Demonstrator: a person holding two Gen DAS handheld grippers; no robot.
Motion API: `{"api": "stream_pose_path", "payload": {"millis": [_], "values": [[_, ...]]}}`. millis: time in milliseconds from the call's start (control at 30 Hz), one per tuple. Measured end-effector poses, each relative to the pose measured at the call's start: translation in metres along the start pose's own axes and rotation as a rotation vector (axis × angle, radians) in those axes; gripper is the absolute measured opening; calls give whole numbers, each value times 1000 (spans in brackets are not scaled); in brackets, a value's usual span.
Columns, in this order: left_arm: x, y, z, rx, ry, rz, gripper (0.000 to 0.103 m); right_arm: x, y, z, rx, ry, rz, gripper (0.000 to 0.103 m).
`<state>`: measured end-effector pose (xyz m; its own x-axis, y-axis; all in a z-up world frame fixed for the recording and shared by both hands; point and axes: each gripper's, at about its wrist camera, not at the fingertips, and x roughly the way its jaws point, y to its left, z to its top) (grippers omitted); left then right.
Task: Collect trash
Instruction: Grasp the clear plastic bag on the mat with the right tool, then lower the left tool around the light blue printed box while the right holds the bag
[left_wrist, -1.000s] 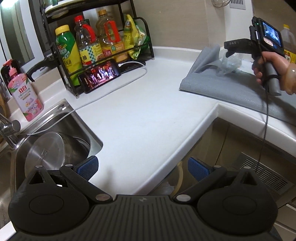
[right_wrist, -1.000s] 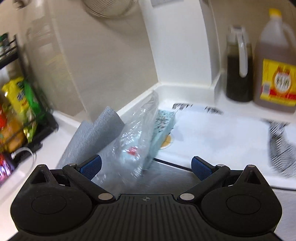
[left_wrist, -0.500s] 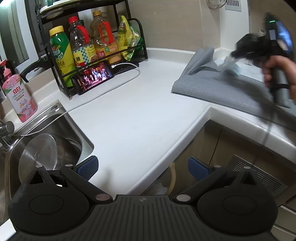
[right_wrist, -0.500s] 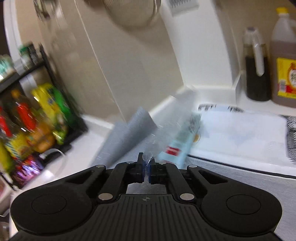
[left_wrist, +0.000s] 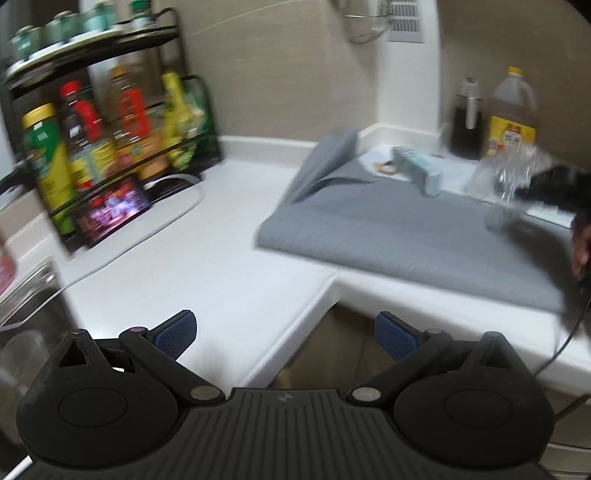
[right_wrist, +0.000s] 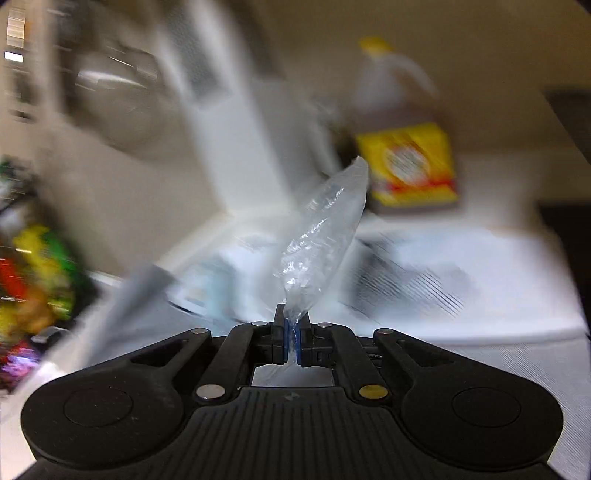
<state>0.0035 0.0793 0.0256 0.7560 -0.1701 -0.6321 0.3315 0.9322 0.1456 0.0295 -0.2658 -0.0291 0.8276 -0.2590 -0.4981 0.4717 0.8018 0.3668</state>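
Note:
A clear crumpled plastic bag (right_wrist: 325, 236) sticks up from my right gripper (right_wrist: 292, 341), whose blue pads are shut on its lower end. In the left wrist view the same bag (left_wrist: 506, 177) hangs off the right gripper (left_wrist: 532, 192) above a grey mat (left_wrist: 388, 229), held by a hand at the right edge. A pale blue packet (left_wrist: 417, 171) lies on the mat's far side. My left gripper (left_wrist: 284, 332) is open and holds nothing, hovering over the white counter's front edge (left_wrist: 280, 354).
A black rack (left_wrist: 107, 147) of bottles and a lit phone (left_wrist: 114, 212) stand at the left. A large oil jug (left_wrist: 511, 114) and a dark bottle (left_wrist: 467, 122) sit in the back corner. A sink (left_wrist: 26, 321) lies at the lower left.
My right gripper closed on the plastic bag and lifted it away to the right, leaving the blue packet on the mat. My left gripper shifted right along the counter.

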Motion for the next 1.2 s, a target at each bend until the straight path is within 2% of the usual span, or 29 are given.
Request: {"api": "stream_pose_path", "payload": {"millis": [100,167,200,233,267,333,433,533,600,700,800,867,967,1000,1067,1200], "values": [[27,-21,22,25,2,-33,103,22,-19,-2,114,48,-14,11],[46,-33,41,26,-12,-70,103,31,-25,0,167,55,5,35],[55,-40,51,26,-26,-79,103,31,-26,1,168,37,19,43],[64,-48,62,26,-44,-83,103,31,-24,2,152,16,15,65],[72,-54,74,32,-66,-89,103,31,-20,3,125,-10,3,77],[90,-72,98,60,-111,-92,103,30,-16,1,74,-52,-19,87],[122,-100,130,77,-131,-116,103,32,-12,5,31,-71,-83,88],[157,-129,159,33,-91,-206,103,38,-8,12,-14,-105,-150,93],[179,-147,173,-4,-64,-243,103,46,-4,12,-60,-75,-159,94],[206,-170,185,-24,-51,-249,103,57,-3,8,-101,-16,-176,95],[235,-194,185,44,-15,-215,103,61,-6,9,-95,11,-181,96],[253,-207,181,97,20,-174,103,64,-6,10,-98,28,-177,103],[276,-217,171,157,74,-131,103,68,-2,11,-131,55,-193,103],[277,-213,166,136,46,-141,103,69,0,11,-145,62,-202,103],[284,-207,164,96,43,-150,103,72,3,11,-177,76,-217,103],[300,-191,161,7,25,-218,103,84,8,13,-242,101,-273,103]]}}
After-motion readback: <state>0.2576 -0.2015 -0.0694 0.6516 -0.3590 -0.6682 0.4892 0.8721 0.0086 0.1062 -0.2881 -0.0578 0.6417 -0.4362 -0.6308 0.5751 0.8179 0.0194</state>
